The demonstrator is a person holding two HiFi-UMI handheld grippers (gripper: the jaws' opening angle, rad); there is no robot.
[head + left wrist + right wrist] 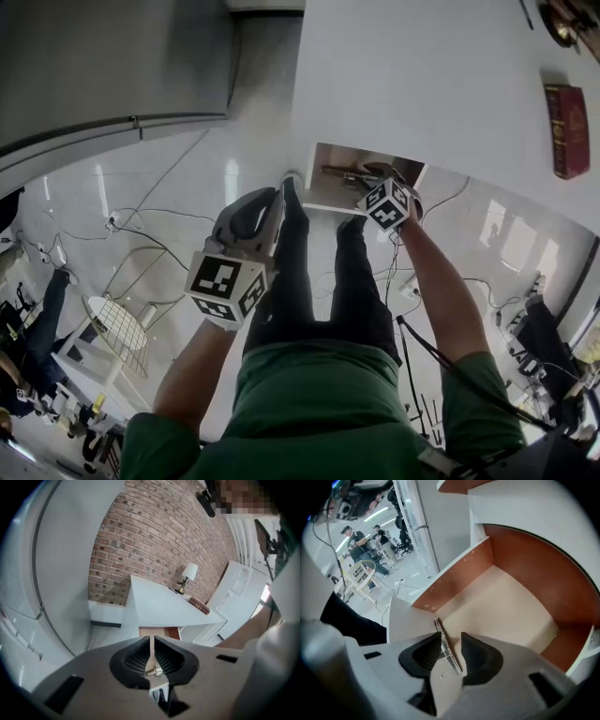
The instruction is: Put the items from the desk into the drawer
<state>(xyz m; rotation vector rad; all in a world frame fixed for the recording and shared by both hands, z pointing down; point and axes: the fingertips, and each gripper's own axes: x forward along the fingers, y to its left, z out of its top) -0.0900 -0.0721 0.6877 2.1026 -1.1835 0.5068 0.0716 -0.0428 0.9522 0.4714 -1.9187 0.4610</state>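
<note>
Book (567, 131) and lamp (189, 571) sit on desk (422, 84) above drawer (506, 606).

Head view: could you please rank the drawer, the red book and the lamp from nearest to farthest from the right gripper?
1. Drawer, directly beneath the right gripper.
2. Red book, on the desktop to the right.
3. Lamp, at the view's top right corner.

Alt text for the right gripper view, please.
The right gripper, jaws apart, hangs over an open drawer, a thin shiny strip leaning on one jaw. Behind, white floor and people far off.
</note>
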